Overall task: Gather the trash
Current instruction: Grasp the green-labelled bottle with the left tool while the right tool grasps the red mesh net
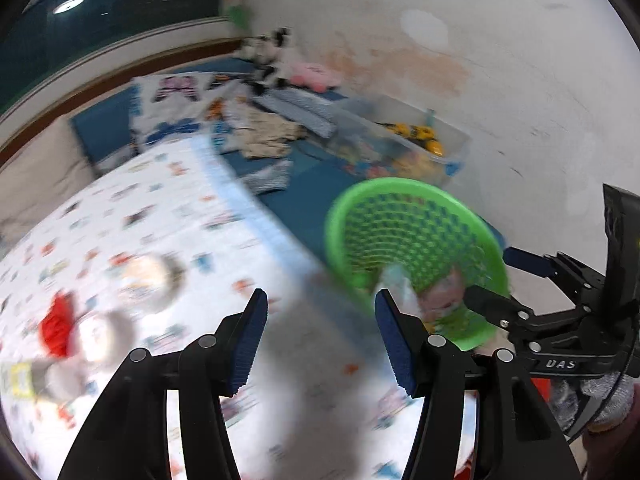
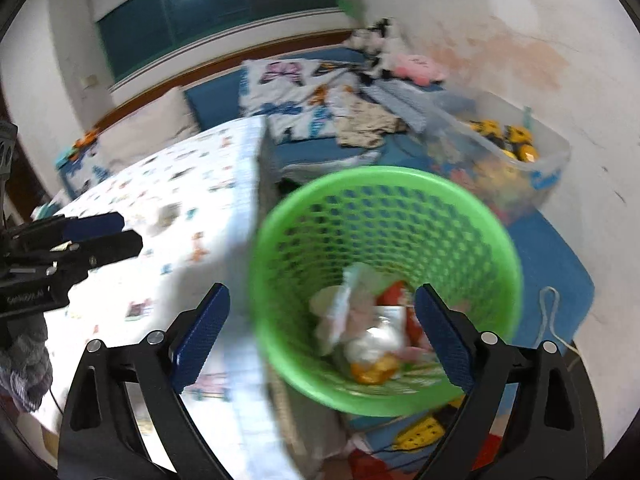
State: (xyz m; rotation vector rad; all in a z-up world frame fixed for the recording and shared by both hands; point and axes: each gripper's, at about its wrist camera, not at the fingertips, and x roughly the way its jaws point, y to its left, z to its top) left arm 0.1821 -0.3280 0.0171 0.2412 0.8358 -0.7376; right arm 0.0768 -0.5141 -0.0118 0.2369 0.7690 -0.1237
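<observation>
Patterned white bed sheet point(image 2: 168, 200) across left half of both frames, blurred. Green mesh basket point(image 2: 384, 280) at centre of right wrist frame, standing on blue floor beside bed edge; centre right in left wrist frame. Trash point(image 2: 372, 328), crumpled wrappers, heaped in basket bottom. Left gripper point(image 1: 320, 336) at lower centre, jaws apart, nothing between. Right gripper point(image 2: 324, 340) at lower centre, jaws wide, empty, framing basket. Red scrap point(image 1: 58, 330) on sheet, lower left.

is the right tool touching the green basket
Cannot tell. In the right wrist view the open right tool straddles the basket rim; blur hides any contact or gap.
</observation>
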